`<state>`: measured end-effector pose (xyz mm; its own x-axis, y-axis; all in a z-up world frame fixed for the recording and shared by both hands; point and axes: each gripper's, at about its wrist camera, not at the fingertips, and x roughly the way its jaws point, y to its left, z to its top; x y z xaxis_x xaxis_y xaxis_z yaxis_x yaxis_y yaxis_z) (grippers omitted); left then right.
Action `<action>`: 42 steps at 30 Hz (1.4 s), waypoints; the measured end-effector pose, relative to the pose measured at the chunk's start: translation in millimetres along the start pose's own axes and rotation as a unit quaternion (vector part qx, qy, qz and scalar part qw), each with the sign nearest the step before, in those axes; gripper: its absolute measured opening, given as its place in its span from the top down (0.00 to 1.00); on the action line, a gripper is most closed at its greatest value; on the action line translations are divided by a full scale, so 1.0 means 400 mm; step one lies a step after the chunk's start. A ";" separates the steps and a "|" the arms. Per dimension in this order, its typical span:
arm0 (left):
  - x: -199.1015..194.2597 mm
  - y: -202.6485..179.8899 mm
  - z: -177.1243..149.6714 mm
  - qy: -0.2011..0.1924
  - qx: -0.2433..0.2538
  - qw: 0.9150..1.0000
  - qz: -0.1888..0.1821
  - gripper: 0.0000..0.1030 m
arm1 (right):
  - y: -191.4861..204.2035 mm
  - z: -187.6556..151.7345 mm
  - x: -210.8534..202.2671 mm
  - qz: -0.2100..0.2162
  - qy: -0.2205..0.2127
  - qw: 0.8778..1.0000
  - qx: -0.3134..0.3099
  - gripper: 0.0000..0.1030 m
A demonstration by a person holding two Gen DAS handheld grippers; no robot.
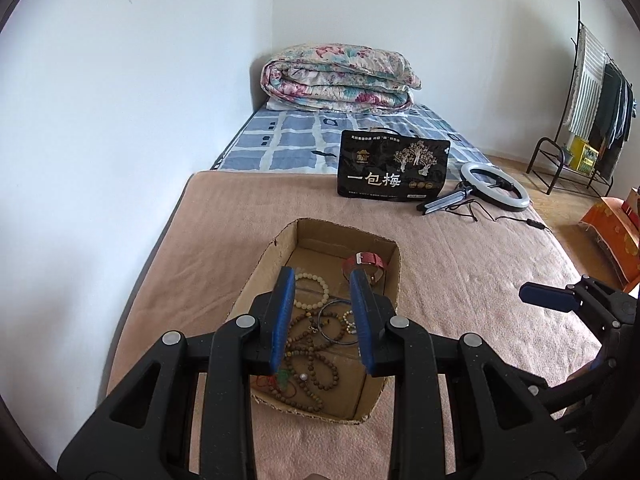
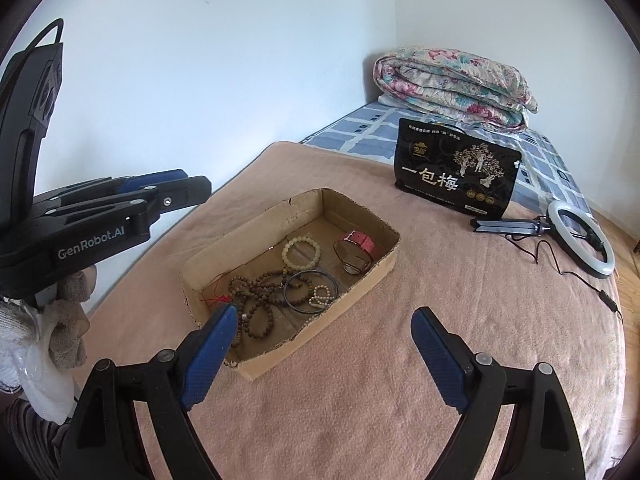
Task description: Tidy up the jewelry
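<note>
A cardboard box [image 1: 390, 276] holding bead bracelets [image 1: 312, 354] is seen beyond the left gripper's [image 1: 322, 320] fingers [image 1: 285, 320], which are set narrowly apart with nothing clamped between them.

The cardboard tray [image 2: 362, 216] is plain brown on a pink-beige blanket [image 2: 440, 340]. Inside it lie dark brown wooden beads [image 2: 256, 308], a cream bead bracelet [image 2: 302, 252] and a red watch strap [image 2: 362, 242]. Behind the tray stand a black pouch [image 2: 456, 170] with gold print, a blue-and-white checked sheet [image 2: 552, 168] and a floral quilt [image 2: 452, 84].
</note>
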<state>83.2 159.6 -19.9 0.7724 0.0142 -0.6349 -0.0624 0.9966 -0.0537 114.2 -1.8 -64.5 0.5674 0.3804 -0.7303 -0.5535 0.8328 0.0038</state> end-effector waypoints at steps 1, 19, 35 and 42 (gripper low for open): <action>-0.014 -0.005 -0.005 -0.002 0.000 1.000 0.001 0.73 | -0.005 -0.005 -0.013 -0.003 -0.002 1.000 0.001 0.12; -0.166 -0.083 -0.105 -0.018 0.000 1.000 0.021 0.33 | -0.072 -0.080 -0.120 -0.028 -0.024 0.999 0.021 0.06; -0.201 -0.101 -0.124 -0.050 -0.001 0.998 0.036 0.02 | -0.108 -0.098 -0.098 -0.047 -0.036 0.997 0.042 0.00; -0.186 -0.096 -0.127 -0.032 -0.007 0.998 0.060 0.01 | -0.119 -0.092 -0.098 -0.056 -0.044 0.996 0.047 0.00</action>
<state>-4.1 116.0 -9.8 0.7976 0.1384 -0.5871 -0.1654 0.9862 0.0078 95.8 -71.2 -61.3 0.6758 0.3134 -0.6672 -0.4266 0.9044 -0.0073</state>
